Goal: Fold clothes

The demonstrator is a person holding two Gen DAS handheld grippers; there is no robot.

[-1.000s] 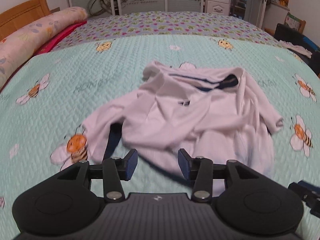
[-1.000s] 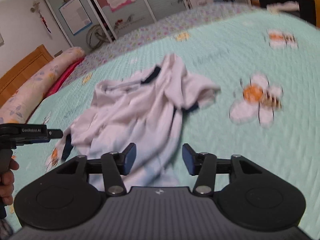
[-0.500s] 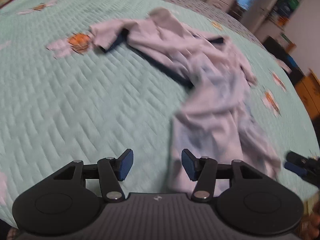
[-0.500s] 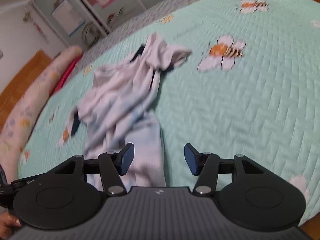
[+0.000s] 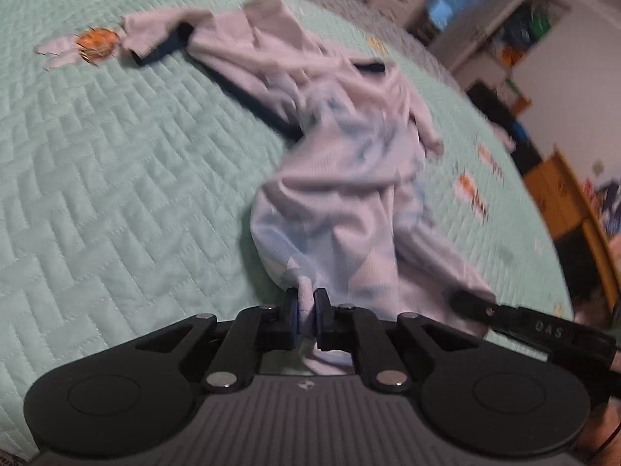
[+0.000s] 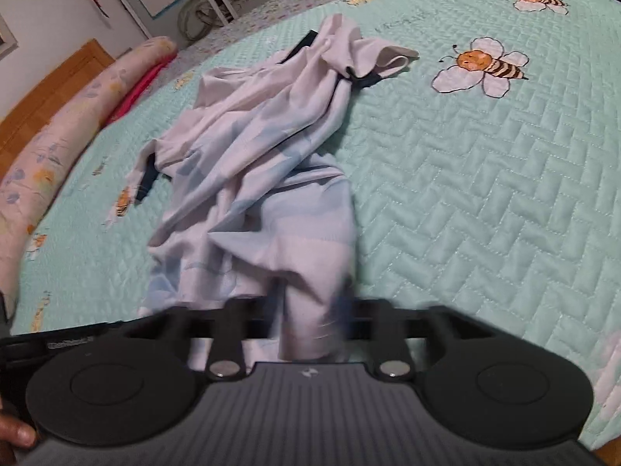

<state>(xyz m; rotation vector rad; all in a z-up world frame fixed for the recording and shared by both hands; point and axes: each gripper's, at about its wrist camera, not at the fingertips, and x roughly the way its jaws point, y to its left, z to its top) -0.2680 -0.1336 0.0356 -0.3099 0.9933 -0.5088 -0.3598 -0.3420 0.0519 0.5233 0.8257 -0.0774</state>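
Jaws of left gripper (image 5: pixel 306 310) pinch the shirt (image 5: pixel 333 178) hem; right gripper's (image 6: pixel 310 324) blurred, unclear.

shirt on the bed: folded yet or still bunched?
Still bunched. The shirt lies crumpled in a long rumpled heap on the quilt, sleeves twisted, no flat fold; the left gripper pinches its near edge.

A crumpled white shirt (image 5: pixel 333 178) with dark navy trim lies on the bed, running from the upper left of the left wrist view down to the lower centre. One sleeve with a navy cuff sticks out at the upper left. In the right wrist view the shirt (image 6: pixel 256 178) fills the centre, its near hem bunched and raised at the bottom.
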